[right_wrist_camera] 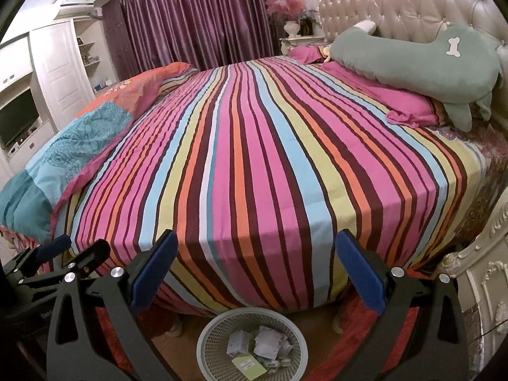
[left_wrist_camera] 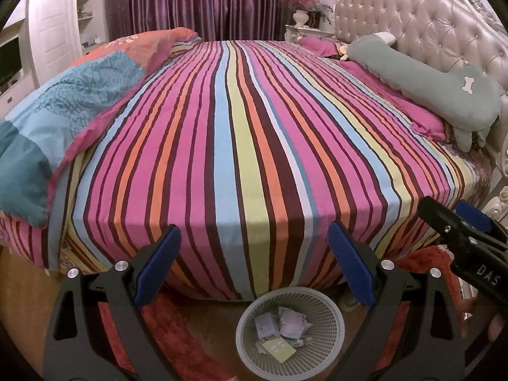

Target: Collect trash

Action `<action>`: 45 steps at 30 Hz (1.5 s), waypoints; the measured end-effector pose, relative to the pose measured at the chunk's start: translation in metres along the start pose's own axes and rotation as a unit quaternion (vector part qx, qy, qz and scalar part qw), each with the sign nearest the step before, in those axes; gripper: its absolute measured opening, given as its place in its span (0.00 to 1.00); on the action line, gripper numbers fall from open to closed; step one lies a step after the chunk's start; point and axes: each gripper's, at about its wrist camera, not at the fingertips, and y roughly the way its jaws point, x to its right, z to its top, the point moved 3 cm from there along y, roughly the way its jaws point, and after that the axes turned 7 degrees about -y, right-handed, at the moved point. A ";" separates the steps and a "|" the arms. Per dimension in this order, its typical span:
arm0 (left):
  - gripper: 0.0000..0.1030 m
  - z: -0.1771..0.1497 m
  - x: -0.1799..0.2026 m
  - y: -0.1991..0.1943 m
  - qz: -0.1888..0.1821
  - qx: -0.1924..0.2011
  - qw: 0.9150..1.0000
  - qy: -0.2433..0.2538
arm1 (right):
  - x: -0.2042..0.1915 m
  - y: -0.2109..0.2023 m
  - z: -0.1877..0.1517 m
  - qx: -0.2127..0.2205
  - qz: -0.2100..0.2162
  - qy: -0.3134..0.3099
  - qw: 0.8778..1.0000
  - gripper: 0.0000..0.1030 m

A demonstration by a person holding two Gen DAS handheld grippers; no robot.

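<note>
Below the near edge of the bed (left_wrist_camera: 247, 146), a pale mesh wastebasket (left_wrist_camera: 330, 327) stands on the floor, holding crumpled papers, small packets and a yellow-green card (left_wrist_camera: 279, 348). Both tools hang above the basket with nothing between their fingers: the left tool (left_wrist_camera: 254, 270) has its blue pads spread wide apart, and so does the right tool (right_wrist_camera: 257, 273). Across the striped sheet beyond the basket no loose trash shows; only a folded quilt (left_wrist_camera: 79, 95) to the basket's far left and a green plush pillow (left_wrist_camera: 422, 76) to its far right lie there. Judging by this, collecting looks finished or nearly so. The next move calls for scanning the bed and floor around the basket for any leftover scrap.
</note>
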 end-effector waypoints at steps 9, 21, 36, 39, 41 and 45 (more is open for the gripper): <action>0.88 0.004 -0.001 -0.005 -0.002 0.009 1.000 -0.003 | -0.003 -0.001 0.000 -0.001 -0.002 -0.004 1.000 0.93; 0.88 0.002 0.003 -0.004 0.012 0.012 1.000 0.014 | -0.001 -0.001 0.002 -0.004 -0.005 -0.003 1.000 0.93; 0.88 0.006 0.003 -0.008 0.019 0.016 1.000 0.017 | -0.002 0.000 0.000 -0.004 0.001 -0.001 1.000 0.93; 0.88 0.005 0.005 -0.010 0.021 0.018 0.999 0.028 | -0.002 0.000 0.000 -0.004 0.001 -0.001 1.000 0.93; 0.88 0.005 0.007 -0.010 0.025 0.020 0.999 0.036 | -0.002 0.000 0.000 -0.004 0.000 -0.001 1.000 0.93; 0.88 0.004 0.010 -0.010 0.031 0.022 0.998 0.045 | -0.002 0.000 0.000 -0.004 0.001 -0.001 1.000 0.93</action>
